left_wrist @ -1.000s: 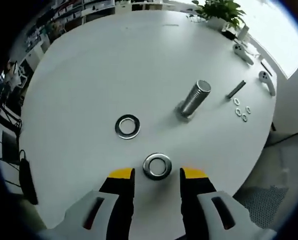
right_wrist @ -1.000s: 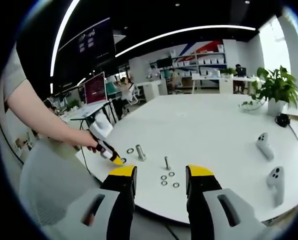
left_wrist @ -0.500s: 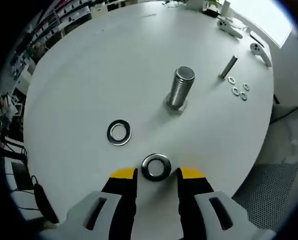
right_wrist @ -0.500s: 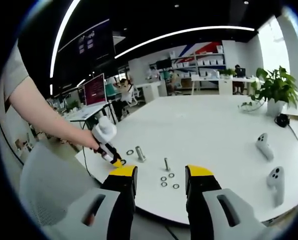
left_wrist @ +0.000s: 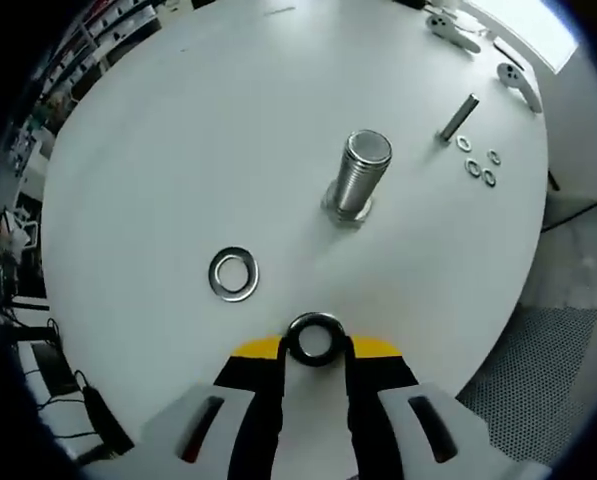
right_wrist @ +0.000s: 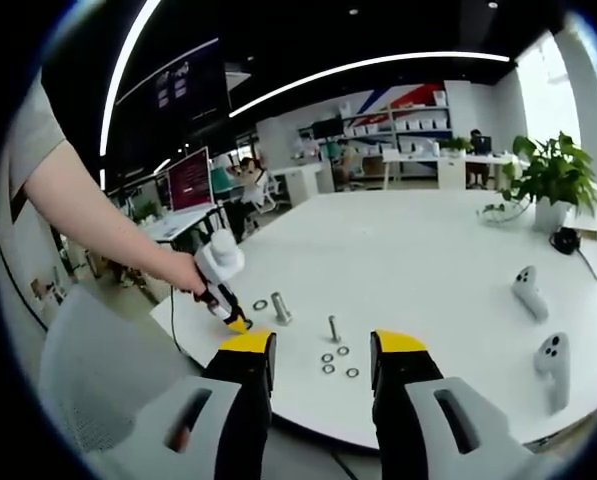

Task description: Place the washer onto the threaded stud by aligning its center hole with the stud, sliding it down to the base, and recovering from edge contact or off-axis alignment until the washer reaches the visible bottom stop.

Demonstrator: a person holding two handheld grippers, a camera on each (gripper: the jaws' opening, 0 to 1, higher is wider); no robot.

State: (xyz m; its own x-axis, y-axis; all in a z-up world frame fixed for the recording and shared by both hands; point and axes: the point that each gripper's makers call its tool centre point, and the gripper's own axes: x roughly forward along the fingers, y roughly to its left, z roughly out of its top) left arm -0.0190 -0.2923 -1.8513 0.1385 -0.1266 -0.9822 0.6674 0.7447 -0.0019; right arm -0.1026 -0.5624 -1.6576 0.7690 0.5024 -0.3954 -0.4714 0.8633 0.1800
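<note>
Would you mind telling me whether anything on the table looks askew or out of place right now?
Nothing stands out. The threaded stud stands upright on the white table, one washer lies flat, and the left gripper grips another washer by its edges.

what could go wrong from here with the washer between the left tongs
The left tongs pinch the washer only at its rim, close to the table edge, so it might slip and drop off. It could also catch on the top of the threaded stud if it arrives tilted. The spare washer lies nearby.
</note>
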